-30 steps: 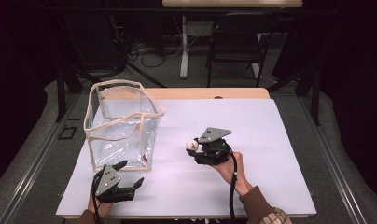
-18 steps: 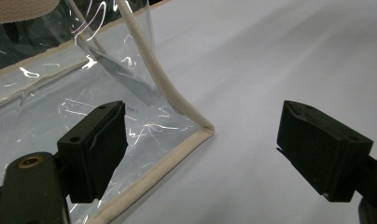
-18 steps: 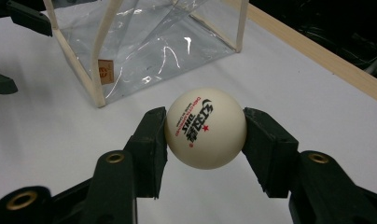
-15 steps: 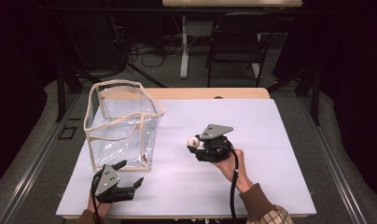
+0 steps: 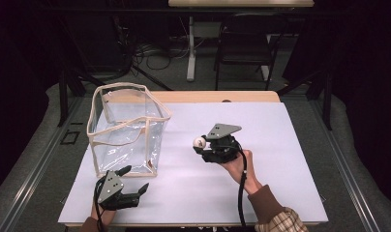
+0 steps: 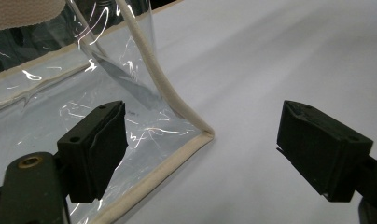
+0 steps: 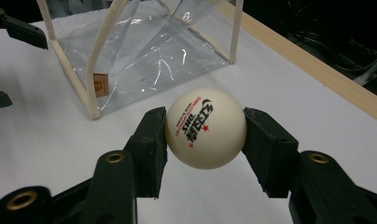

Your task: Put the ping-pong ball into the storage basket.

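The right gripper (image 7: 205, 135) pinches a cream-white ping-pong ball (image 7: 205, 128) between its two black pads, one on each side. The ball is smooth and matte, with red lettering and a small red star facing the gripper's own camera. Being round, it has no long axis; its print runs steeply up the face. Ahead of those jaws, a little to their left, stands a clear plastic bag (image 5: 128, 130) with beige trim, mouth up. The left gripper (image 6: 203, 154), jaws spread, sits just beside the bag's near bottom corner on the white table (image 5: 280, 145).
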`<state>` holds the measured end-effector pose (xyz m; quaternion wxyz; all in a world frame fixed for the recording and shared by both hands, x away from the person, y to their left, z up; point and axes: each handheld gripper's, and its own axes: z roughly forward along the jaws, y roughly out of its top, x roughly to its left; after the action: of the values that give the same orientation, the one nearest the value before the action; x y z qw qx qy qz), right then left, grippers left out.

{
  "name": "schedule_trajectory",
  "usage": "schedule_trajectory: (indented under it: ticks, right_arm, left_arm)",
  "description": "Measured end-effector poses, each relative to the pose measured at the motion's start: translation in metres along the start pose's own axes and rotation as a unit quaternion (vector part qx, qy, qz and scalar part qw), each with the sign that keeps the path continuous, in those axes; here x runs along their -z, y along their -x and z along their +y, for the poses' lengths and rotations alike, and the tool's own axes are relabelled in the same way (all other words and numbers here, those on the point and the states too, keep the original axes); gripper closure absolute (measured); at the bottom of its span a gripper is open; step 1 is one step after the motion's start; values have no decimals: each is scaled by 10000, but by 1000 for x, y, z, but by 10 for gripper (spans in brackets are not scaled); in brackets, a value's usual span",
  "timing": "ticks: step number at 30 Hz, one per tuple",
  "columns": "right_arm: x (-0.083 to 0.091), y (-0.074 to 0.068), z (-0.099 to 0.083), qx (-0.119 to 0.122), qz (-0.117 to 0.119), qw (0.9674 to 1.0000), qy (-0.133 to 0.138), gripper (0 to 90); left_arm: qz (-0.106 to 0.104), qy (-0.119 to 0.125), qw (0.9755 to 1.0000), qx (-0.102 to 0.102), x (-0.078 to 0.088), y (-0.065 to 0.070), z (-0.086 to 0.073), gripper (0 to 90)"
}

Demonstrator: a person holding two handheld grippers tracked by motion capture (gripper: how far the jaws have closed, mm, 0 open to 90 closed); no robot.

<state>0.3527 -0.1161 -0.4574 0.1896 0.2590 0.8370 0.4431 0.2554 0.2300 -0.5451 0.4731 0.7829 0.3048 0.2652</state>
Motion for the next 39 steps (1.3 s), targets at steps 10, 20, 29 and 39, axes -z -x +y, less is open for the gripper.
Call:
schedule_trajectory:
  ticks: [10, 20, 29, 39]
  right_arm:
    - [-4, 3, 5, 31, -3, 10000, -30, 509]
    - [-7, 3, 15, 109, -5, 9999, -1, 510]
    - [-8, 8, 29, 138, 6, 9999, 29, 510]
    - [-12, 11, 37, 191, -15, 9998, 15, 510]
  left_arm:
    - [-18, 35, 10000, 24, 0, 0, 0, 161]
    - [-17, 24, 10000, 10, -1, 0, 0, 161]
    - [-17, 5, 10000, 11, -1, 0, 0, 161]
    - [-10, -1, 10000, 10, -1, 0, 0, 161]
